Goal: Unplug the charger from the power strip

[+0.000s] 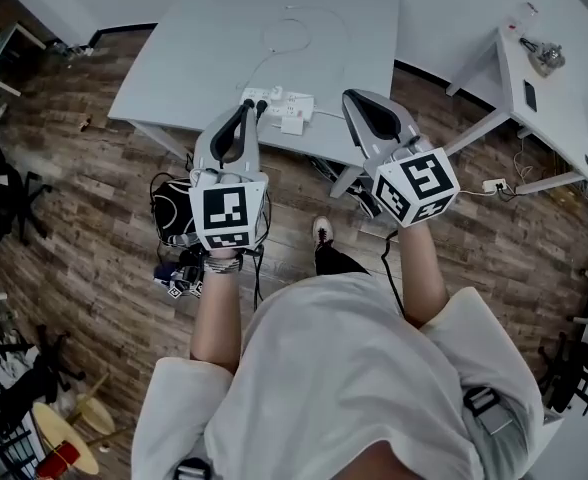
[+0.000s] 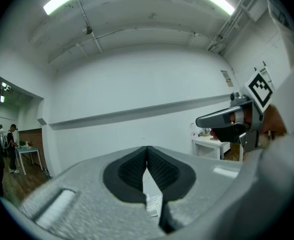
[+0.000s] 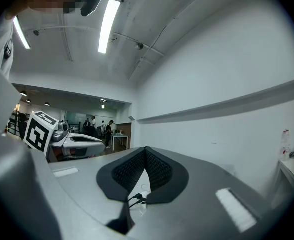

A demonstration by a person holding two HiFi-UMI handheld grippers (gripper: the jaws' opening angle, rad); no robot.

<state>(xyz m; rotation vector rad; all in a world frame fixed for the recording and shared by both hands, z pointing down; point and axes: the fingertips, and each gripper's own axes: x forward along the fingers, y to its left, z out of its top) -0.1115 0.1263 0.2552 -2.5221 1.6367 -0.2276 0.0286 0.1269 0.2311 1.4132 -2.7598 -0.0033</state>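
The grey table [image 1: 204,58] is standing directly ahead of the person, and the white power strip [image 1: 274,99] is lying near its front edge. The strip's long axis is running left to right, across the line along which both grippers are pointing.

Both forearms are reaching forward, side by side and roughly parallel, with the grippers held level and the marker cubes facing up toward the head camera.

The left gripper [image 1: 253,106] is showing its tips at the strip's left end in the head view. Its own camera is showing the strip [image 2: 155,204] ahead of and below the jaw line, so it is judged to be short of contact. Its jaws are closed pad to pad and are holding nothing.

The right gripper [image 1: 351,96] is sitting just off the strip's right end, slightly farther away. Its jaws are also meeting at the tips and are gripping nothing.

A small white block [image 1: 292,124], judged to be the charger, is sitting against the strip's near side, between the two grippers and a little closer to the left one. It is not yet unplugged. A thin white cable [image 1: 287,36] is looping across the table behind the strip.

The coming move is judged to require opening the jaws first.
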